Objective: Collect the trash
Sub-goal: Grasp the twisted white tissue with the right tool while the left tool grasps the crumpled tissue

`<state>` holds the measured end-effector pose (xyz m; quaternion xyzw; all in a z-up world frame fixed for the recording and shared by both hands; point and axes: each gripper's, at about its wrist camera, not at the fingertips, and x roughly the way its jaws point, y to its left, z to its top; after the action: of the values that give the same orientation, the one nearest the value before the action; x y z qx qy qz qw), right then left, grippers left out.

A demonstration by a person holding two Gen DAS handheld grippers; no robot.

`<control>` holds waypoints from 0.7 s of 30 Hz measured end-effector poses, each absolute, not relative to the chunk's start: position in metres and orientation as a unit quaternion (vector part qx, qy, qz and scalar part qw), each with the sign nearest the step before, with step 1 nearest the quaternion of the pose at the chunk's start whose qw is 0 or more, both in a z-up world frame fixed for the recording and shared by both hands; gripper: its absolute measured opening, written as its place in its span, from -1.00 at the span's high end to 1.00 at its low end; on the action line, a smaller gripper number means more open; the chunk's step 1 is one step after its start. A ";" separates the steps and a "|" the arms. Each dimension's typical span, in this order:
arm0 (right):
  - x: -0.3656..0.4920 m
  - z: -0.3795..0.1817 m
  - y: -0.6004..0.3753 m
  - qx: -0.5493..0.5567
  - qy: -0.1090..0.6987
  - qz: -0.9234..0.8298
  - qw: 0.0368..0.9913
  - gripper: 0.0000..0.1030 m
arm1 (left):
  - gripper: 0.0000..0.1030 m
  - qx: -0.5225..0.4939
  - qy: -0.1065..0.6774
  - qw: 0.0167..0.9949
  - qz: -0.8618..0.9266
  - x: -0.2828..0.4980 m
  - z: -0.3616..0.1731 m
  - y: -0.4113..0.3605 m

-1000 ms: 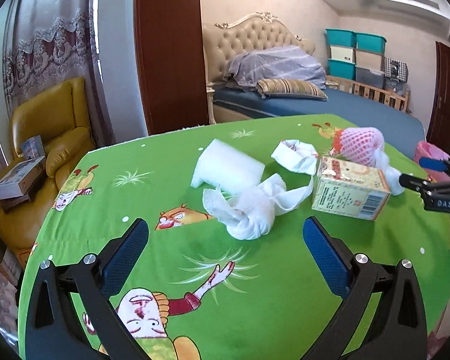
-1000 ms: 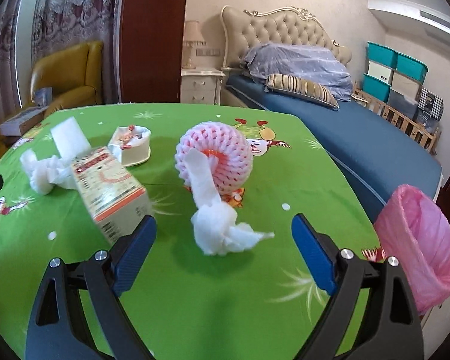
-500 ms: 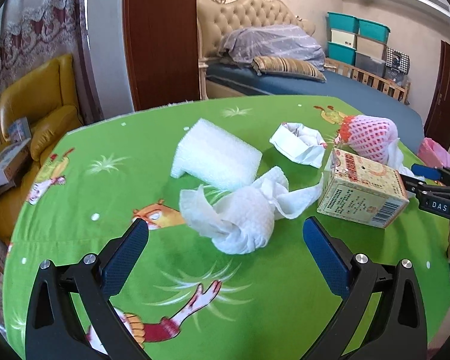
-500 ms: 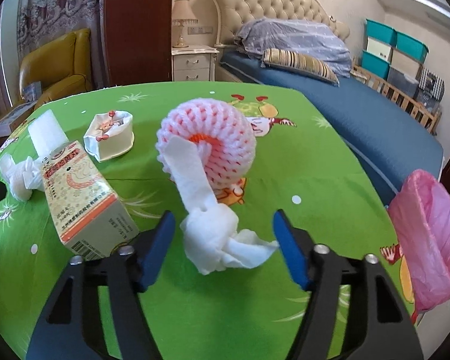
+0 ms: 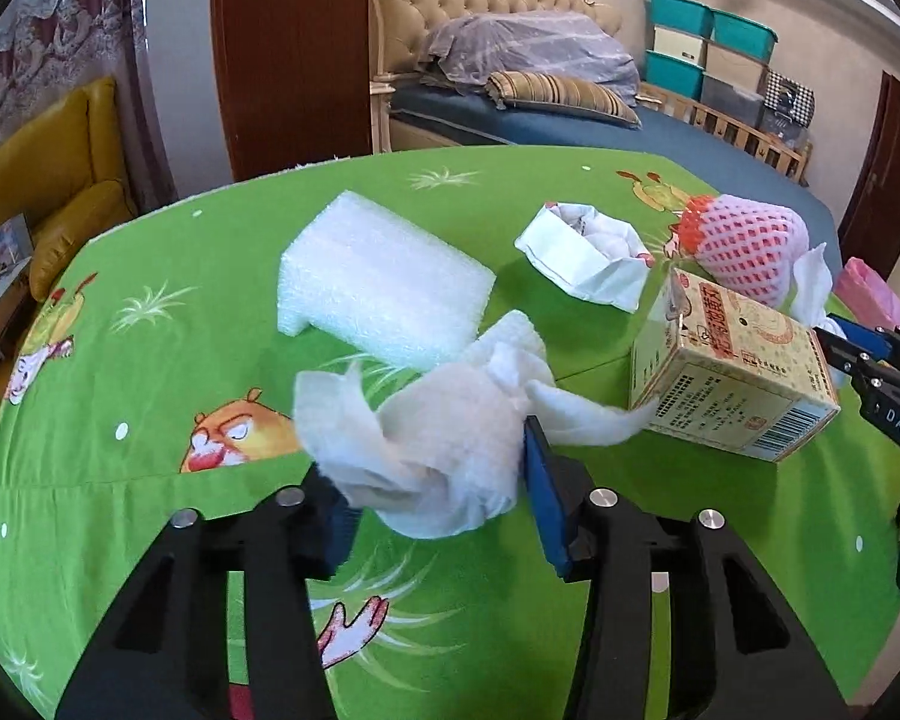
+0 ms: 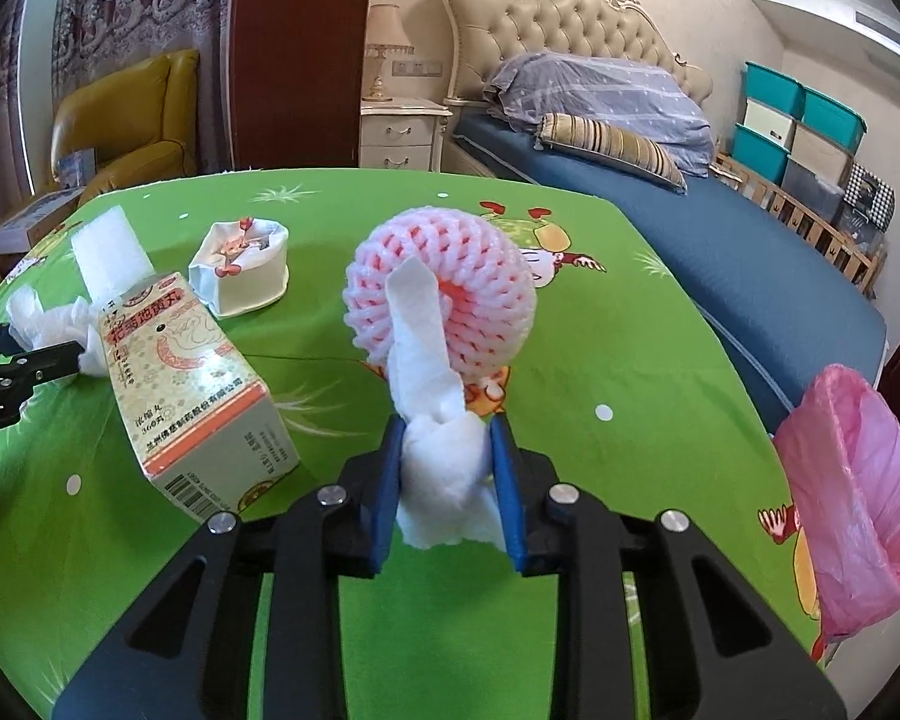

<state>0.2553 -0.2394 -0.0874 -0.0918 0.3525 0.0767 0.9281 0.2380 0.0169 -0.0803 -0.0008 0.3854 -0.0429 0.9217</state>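
My left gripper (image 5: 435,480) is shut on a crumpled white tissue wad (image 5: 444,444) lying on the green tablecloth (image 5: 150,408). My right gripper (image 6: 447,480) is shut on a second white tissue (image 6: 441,462), whose tail leans on a pink foam fruit net (image 6: 450,294). Between them lies a yellow medicine box (image 6: 189,384), also in the left wrist view (image 5: 732,372). A white foam block (image 5: 378,294) and a white paper cup wrapper (image 5: 588,252) sit farther back. A pink trash bag (image 6: 852,498) hangs open at the table's right edge.
The table's far edge faces a blue bed (image 6: 720,240) and a white nightstand (image 6: 402,132). A yellow armchair (image 5: 48,174) with boxes stands at the left. Teal storage bins (image 5: 708,54) are stacked by the far wall.
Both grippers moved forward and closed, the left on the tissue wad, the right on the tissue by the foam net.
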 end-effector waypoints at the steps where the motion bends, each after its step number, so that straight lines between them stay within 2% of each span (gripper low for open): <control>1: 0.255 -0.086 -0.241 -0.089 0.352 0.077 0.928 0.46 | 0.18 0.003 0.381 0.924 -0.043 0.236 -0.079 0.015; 8: 0.251 -0.083 -0.246 -0.075 0.343 0.075 0.933 0.46 | 0.19 0.045 0.331 0.943 0.004 0.218 -0.068 0.004; 21: 0.247 -0.075 -0.252 -0.058 0.321 0.077 0.942 0.46 | 0.19 0.071 0.302 0.950 0.032 0.209 -0.062 0.001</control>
<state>0.2475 -0.2523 -0.0748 -0.0584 0.3209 0.0773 0.9421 0.2094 0.0010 -0.0616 0.0708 0.3018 0.0318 0.9502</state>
